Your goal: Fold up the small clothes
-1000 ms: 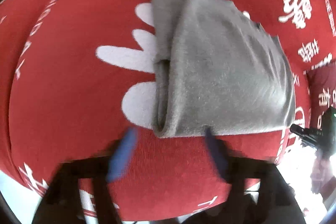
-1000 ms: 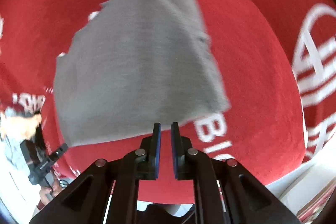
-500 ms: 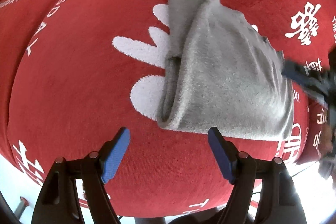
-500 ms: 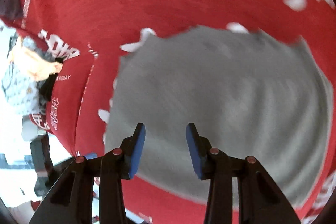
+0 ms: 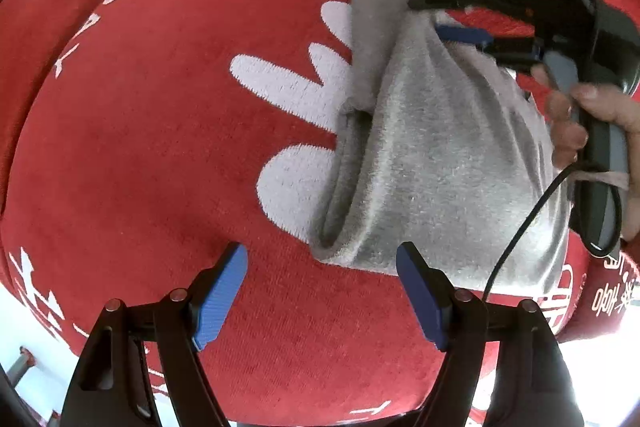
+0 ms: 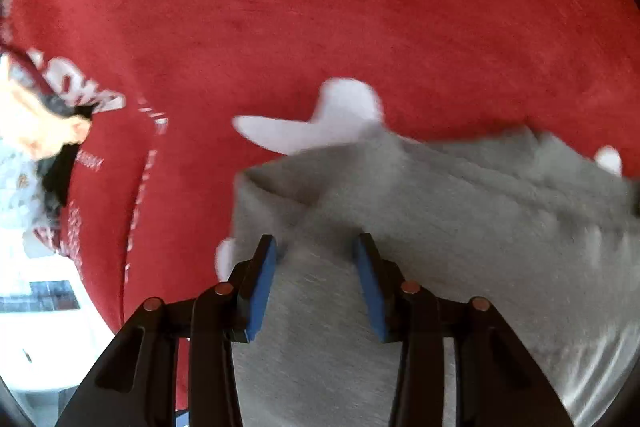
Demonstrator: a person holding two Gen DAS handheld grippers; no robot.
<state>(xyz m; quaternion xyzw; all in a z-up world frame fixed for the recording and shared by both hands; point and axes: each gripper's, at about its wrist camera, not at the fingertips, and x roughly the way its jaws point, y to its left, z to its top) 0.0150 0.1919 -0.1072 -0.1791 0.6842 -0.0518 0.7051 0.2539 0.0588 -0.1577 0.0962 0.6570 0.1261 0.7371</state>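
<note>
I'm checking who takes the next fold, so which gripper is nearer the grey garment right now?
Right. The right gripper is open directly over the grey garment, with cloth between its fingers. The left gripper is open too, just short of the garment's near edge, over the red cloth.

We see the grey garment [image 6: 440,267] smeared by motion blur and cut off at the right wrist view's lower edge, its far corner hidden behind the right gripper [image 5: 456,23].
</note>
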